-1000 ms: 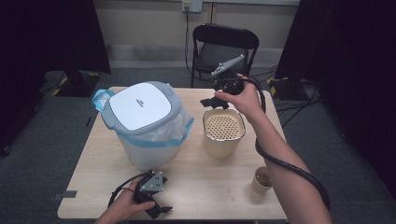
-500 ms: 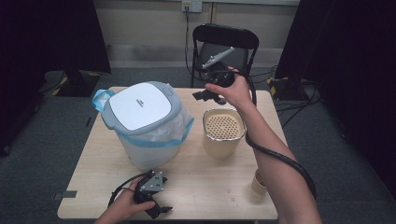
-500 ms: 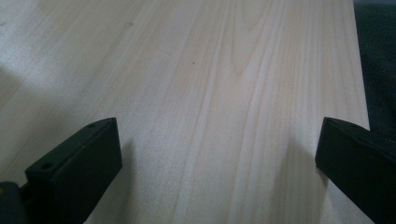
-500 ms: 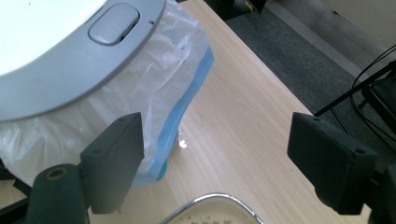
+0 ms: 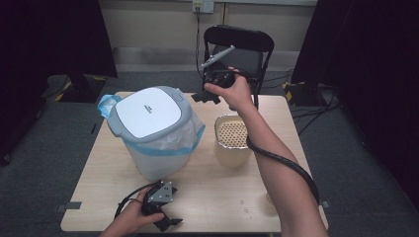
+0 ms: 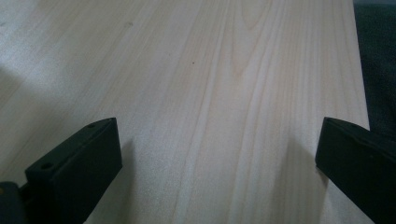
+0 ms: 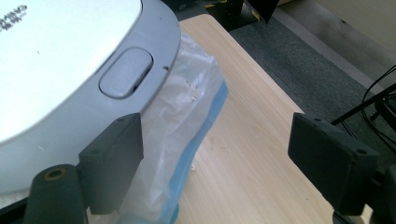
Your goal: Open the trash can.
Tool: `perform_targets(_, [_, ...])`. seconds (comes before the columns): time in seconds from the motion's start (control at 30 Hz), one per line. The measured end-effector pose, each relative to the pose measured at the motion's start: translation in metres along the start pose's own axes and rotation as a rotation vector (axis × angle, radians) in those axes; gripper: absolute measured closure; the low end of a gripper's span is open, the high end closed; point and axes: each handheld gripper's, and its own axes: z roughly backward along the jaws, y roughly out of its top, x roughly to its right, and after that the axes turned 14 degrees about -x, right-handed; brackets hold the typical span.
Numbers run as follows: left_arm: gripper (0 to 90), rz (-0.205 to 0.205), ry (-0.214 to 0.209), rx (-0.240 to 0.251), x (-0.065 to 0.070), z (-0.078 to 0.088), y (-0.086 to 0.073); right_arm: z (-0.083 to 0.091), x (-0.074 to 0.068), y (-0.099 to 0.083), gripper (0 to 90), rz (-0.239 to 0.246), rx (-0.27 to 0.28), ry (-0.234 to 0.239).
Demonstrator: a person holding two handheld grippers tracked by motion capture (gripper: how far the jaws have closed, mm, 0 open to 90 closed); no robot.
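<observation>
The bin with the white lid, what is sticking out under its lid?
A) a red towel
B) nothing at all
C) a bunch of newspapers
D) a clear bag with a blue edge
D: a clear bag with a blue edge hangs out from under the lid all around the bin.

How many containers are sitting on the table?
2. The lidded trash bin with a blue-edged plastic bag stands at the table's left-middle. The beige basket with a perforated insert sits to its right. The person's right forearm may hide something more.
</observation>
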Motion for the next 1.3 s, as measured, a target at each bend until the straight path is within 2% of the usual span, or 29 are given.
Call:
perform_targets(0.17, [0.0, -0.001, 0.0, 0.0, 0.0, 0.0, 0.0, -0.002, -0.002, 0.008, 15.6, -0.025, 0.017, 0.024])
perform_targets(0.27, [0.0, -0.001, 0.0, 0.0, 0.0, 0.0, 0.0, -0.003, -0.004, 0.012, 15.5, -0.026, 0.022, 0.022])
perform_targets(0.7, [0.0, -0.002, 0.001, 0.0, 0.0, 0.0, 0.0, -0.011, -0.014, 0.028, 16.5, -0.003, 0.02, 0.017])
perform_targets(1.0, [0.0, -0.002, 0.001, 0.0, 0.0, 0.0, 0.0, -0.02, -0.018, 0.033, 16.8, -0.003, 0.006, 0.001])
perform_targets(1.17, [0.0, -0.003, -0.001, 0.002, 0.0, 0.0, 0.0, -0.021, -0.02, 0.034, 17.1, 0.033, -0.001, -0.031])
perform_targets(1.3, [0.0, 0.004, 0.0, -0.01, 0.0, 0.0, -0.001, -0.021, -0.02, 0.032, 17.1, 0.028, 0.008, -0.03])
